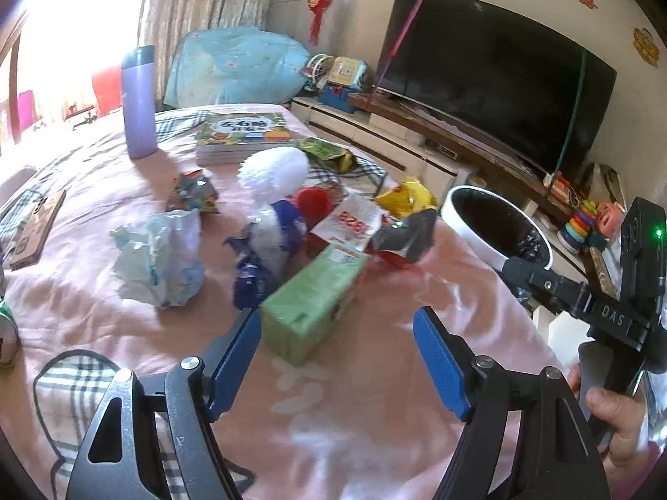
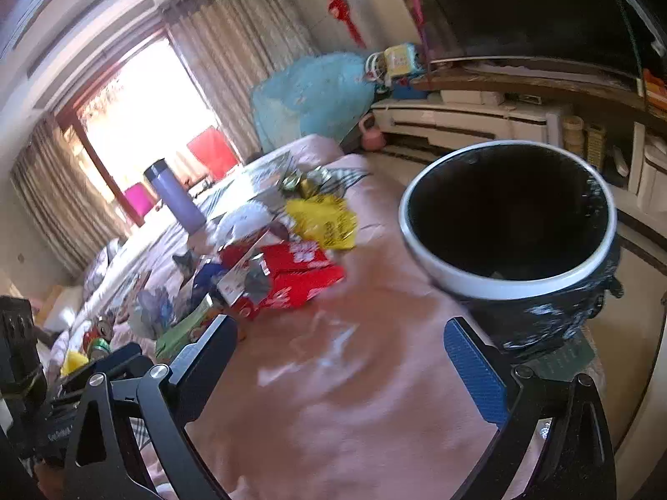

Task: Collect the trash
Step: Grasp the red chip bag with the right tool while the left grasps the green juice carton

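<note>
Trash lies on a pink bed cover [image 1: 354,375]: a green carton [image 1: 312,300], a crumpled pale bag [image 1: 160,260], a blue and white wrapper [image 1: 267,246], a red and white packet [image 1: 354,221] and a yellow wrapper [image 1: 406,198]. A white-rimmed black bin [image 2: 508,216] stands at the bed's right edge; it also shows in the left wrist view [image 1: 496,223]. My left gripper [image 1: 337,331] is open and empty just before the green carton. My right gripper [image 2: 339,343] is open and empty over bare cover, left of the bin. The red packet [image 2: 292,279] and yellow wrapper [image 2: 327,221] lie ahead of it.
A purple flask [image 1: 139,102] and a stack of books [image 1: 244,137] stand at the far side of the bed. A TV [image 1: 500,71] on a low cabinet is to the right. Drink cans [image 2: 98,339] lie at the left.
</note>
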### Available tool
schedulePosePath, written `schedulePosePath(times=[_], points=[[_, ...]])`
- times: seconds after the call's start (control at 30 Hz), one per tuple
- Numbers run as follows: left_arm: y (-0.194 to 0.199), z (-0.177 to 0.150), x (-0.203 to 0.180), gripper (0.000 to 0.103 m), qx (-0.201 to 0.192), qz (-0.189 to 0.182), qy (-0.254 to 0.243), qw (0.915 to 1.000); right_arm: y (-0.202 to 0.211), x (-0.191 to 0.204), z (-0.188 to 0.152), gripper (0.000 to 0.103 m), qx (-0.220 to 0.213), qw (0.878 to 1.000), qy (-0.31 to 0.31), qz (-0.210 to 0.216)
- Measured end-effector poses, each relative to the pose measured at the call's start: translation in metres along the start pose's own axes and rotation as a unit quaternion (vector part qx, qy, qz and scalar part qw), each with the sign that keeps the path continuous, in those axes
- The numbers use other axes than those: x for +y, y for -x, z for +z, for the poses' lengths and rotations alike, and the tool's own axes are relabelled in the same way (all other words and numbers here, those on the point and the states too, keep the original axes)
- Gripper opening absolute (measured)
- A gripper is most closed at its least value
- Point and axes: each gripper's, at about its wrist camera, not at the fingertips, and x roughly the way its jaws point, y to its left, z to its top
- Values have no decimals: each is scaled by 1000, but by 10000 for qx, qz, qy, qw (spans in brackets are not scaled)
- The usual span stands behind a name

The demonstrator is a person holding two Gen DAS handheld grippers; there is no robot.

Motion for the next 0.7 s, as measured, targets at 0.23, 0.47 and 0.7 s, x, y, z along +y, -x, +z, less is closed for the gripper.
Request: schedulePosePath(times=[0.23,0.47,0.7], points=[[-13,15,12,78,130,-53,-101,9999,-14,17,1,98,137,9998,132,-33],[-46,25,20,78,418,-68,-283,9987,-41,27,8,84,343,9992,198,-44],[-69,26,14,62,549,-169,-468,9973,-79,26,14,51,616,9978,219,-118]])
